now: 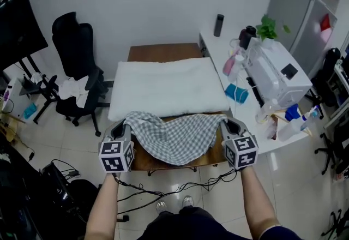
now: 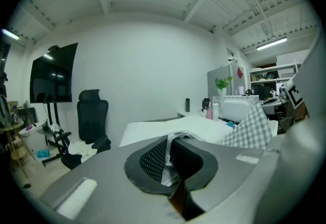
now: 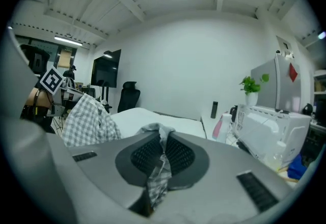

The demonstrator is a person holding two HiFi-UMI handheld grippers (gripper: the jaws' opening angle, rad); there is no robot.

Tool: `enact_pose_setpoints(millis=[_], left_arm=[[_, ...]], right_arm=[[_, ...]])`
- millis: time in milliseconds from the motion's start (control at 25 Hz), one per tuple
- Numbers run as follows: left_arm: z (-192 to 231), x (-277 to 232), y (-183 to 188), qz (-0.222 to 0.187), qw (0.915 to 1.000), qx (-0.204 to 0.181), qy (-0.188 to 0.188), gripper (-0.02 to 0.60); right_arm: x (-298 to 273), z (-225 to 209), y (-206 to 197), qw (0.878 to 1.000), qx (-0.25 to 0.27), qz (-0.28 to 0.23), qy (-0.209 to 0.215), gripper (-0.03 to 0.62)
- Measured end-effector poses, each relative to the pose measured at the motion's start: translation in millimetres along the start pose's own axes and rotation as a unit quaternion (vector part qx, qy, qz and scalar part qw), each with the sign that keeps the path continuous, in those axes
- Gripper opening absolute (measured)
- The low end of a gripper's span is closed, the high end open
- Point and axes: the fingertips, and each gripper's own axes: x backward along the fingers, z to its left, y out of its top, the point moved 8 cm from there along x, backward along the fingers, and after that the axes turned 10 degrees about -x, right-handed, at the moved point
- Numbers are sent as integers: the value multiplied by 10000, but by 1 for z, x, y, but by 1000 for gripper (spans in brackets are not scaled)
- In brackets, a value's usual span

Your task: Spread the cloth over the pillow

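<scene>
A grey-and-white checked cloth [image 1: 177, 136] hangs in a sagging arc in front of the near edge of the white pillow [image 1: 168, 87]. My left gripper [image 1: 124, 126] is shut on the cloth's left corner, and my right gripper [image 1: 226, 124] is shut on its right corner. In the left gripper view the cloth [image 2: 166, 159] is pinched between the dark pads, and its far part [image 2: 250, 128] hangs at the right. The right gripper view shows the cloth [image 3: 159, 169] pinched the same way, with the white pillow [image 3: 150, 117] beyond.
The pillow lies on a brown wooden table [image 1: 163, 51]. A white counter [image 1: 262, 124] at the right holds a white appliance [image 1: 275, 72], bottles and a plant. A black office chair [image 1: 76, 70] stands at the left. Cables [image 1: 163, 190] lie on the floor by the person's feet.
</scene>
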Motion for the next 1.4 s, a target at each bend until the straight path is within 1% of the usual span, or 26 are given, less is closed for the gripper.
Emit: enact_pose_setpoints(millis=[200,360,560,840,1040,1280,1400], left_arm=[[25,6,33,-268,9994,-22,202,17],[39,9,60,-383,9986,-199,311,17],[63,17,93,-527,9969,-324,476,17],[103,28,132,-613,9943,-411,766,17],[127,32,156,-599,9929,-520,882,17],[156,39,180,-624,9917,-477,1018,17],[165,40,193,-611,9913,-536,1038,17]], right_arm=[[1,-6,38,9993,195,-315,-3,21],[-1,-9,62,9984,358,-445,16,21],[0,-18,95,9965,557,-625,-17,21],[0,-31,143,9934,755,-852,-107,21],[-2,-35,174,9909,894,-999,-156,21],[0,-43,208,9879,966,-1187,-240,21],[3,-47,223,9862,1026,-1272,-278,21]])
